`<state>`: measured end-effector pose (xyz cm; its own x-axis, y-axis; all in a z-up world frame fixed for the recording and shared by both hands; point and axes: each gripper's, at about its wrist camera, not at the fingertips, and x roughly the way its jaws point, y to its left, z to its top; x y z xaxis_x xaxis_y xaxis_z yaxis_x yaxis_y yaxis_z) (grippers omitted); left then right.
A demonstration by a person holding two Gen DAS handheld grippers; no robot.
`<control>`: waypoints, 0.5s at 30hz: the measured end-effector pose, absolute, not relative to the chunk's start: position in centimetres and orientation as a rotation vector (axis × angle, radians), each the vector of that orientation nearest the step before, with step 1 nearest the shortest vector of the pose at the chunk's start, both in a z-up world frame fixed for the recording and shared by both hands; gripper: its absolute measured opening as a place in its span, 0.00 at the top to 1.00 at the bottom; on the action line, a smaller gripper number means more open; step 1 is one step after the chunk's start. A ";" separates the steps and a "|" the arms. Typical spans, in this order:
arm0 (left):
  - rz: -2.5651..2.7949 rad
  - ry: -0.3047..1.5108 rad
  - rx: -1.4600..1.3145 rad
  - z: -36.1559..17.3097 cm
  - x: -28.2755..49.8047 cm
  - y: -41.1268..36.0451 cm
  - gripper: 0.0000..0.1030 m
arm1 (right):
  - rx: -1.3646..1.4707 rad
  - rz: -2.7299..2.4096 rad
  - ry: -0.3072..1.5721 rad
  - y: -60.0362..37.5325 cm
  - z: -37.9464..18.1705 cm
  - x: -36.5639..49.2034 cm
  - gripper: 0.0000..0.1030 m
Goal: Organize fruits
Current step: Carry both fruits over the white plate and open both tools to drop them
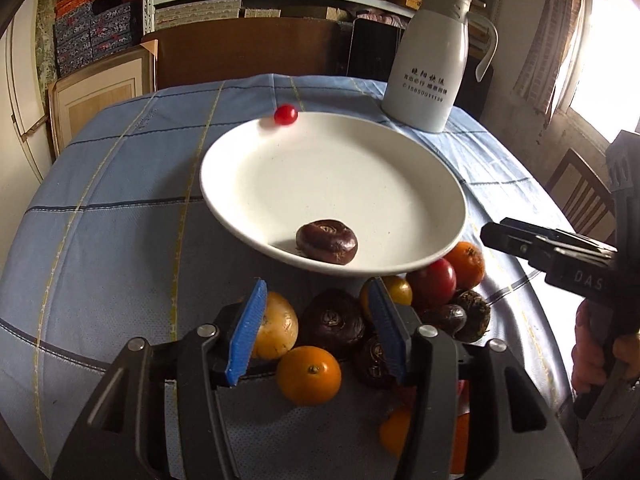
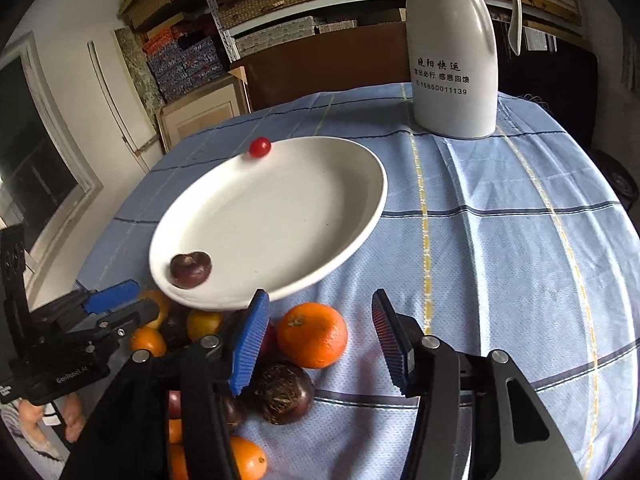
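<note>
A white plate (image 1: 332, 168) holds a dark water chestnut (image 1: 327, 241) near its front rim; a cherry tomato (image 1: 285, 114) sits at its far rim. The plate's near rim overlaps a pile of fruit: an orange (image 1: 309, 376), a yellow fruit (image 1: 276, 326), a dark chestnut (image 1: 333, 320) and a red tomato (image 1: 432, 282). My left gripper (image 1: 317, 286) hangs open over the pile, its pads pressing on nothing. In the right wrist view my right gripper (image 2: 320, 296) is open above another orange (image 2: 312, 334), without touching it. The plate (image 2: 280, 208) lies just beyond.
A white thermos jug (image 1: 432, 60) stands at the table's far right, also the jug (image 2: 454, 52). A blue checked cloth (image 2: 500, 240) covers the round table. Shelves of boxes stand behind, a wooden chair (image 1: 580, 192) to the right. A person's hand (image 1: 588, 352) holds the right gripper.
</note>
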<state>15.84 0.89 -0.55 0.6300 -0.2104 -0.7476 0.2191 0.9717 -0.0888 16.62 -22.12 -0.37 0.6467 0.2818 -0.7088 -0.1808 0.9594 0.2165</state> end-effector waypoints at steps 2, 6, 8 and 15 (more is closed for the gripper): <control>-0.239 0.869 0.024 -1.0 16.2 0.6 0.49 | 0.090 0.245 0.845 -21.7 -0.9 16.7 0.44; -0.235 0.887 0.028 -1.3 17.1 0.3 0.48 | 0.035 0.231 0.869 -20.6 -1.6 17.3 0.44; -0.235 0.891 0.046 -1.5 17.4 -0.1 0.48 | 0.021 0.224 0.870 -20.3 -1.6 17.7 0.44; -0.237 0.912 0.024 -1.9 19.3 -0.3 0.46 | 0.058 0.201 0.886 -20.3 -1.9 19.2 0.44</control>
